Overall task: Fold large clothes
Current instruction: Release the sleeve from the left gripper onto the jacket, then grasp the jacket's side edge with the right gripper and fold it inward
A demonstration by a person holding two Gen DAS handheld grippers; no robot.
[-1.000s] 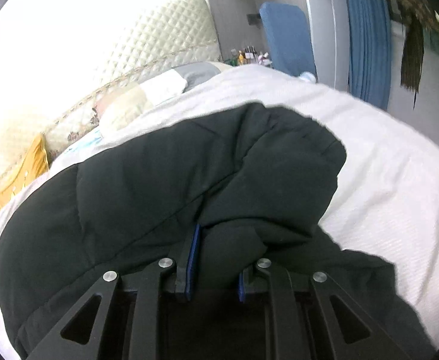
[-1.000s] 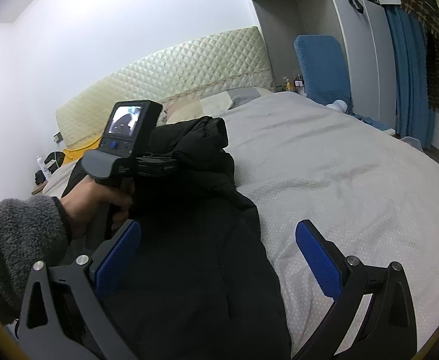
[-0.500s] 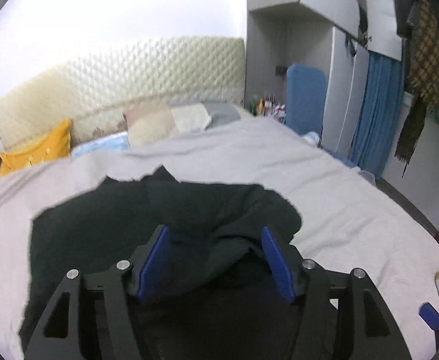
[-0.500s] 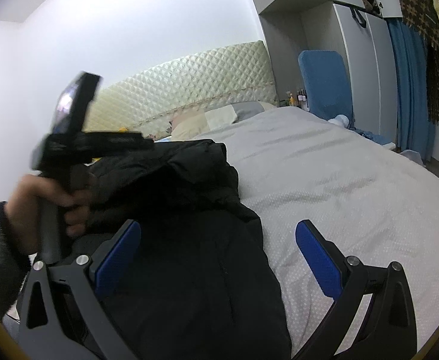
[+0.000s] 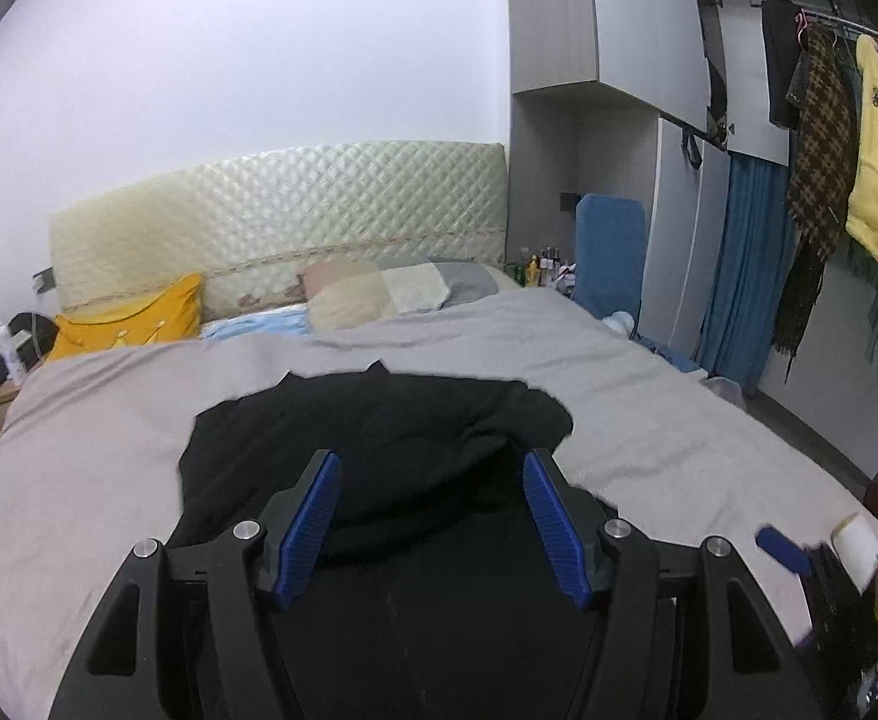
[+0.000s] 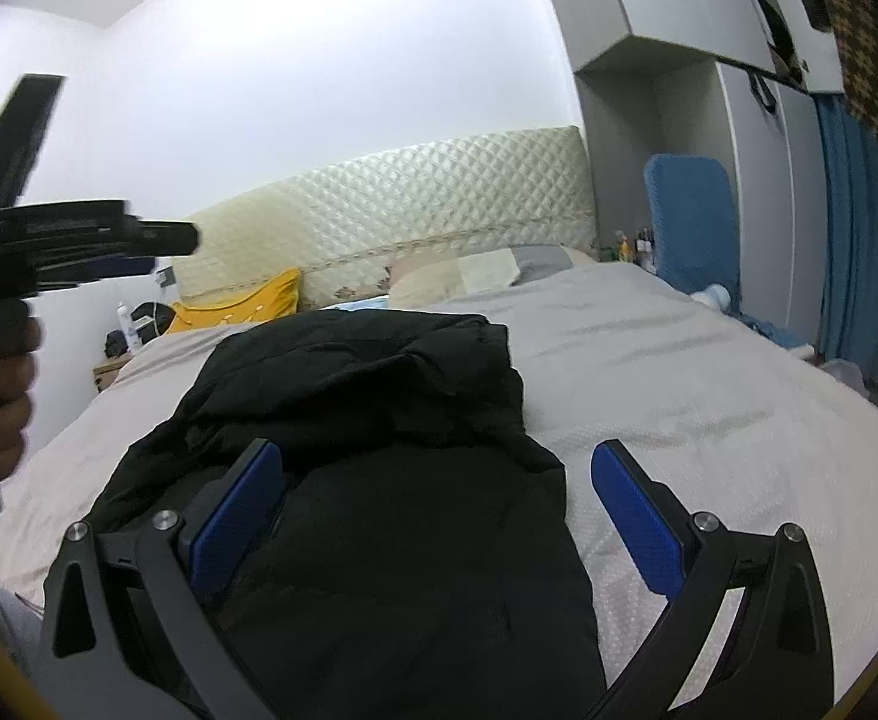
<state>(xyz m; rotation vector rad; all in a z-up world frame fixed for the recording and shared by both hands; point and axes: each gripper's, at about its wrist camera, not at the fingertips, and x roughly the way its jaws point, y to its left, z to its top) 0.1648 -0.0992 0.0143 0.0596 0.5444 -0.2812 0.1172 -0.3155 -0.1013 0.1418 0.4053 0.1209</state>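
A large black padded jacket [image 5: 379, 426] lies on the grey bed [image 5: 649, 420], its far part folded back on itself. It also shows in the right wrist view [image 6: 367, 420]. My left gripper [image 5: 430, 474] is open and empty, raised above the jacket's near part. In the right wrist view the left gripper [image 6: 73, 240] shows high at the left, held by a hand. My right gripper [image 6: 436, 468] is open and empty, low over the jacket's near right edge.
Pillows [image 5: 391, 294] and a yellow cushion [image 5: 133, 318] lie by the quilted headboard [image 5: 283, 210]. A blue chair [image 5: 610, 252], a wardrobe and hanging clothes [image 5: 823, 150] stand at the right. A nightstand [image 6: 112, 369] is at the left.
My left gripper opened, let go of the jacket fold and rose up and back. The fold now rests on the jacket. The right gripper stayed open and shifted slightly.
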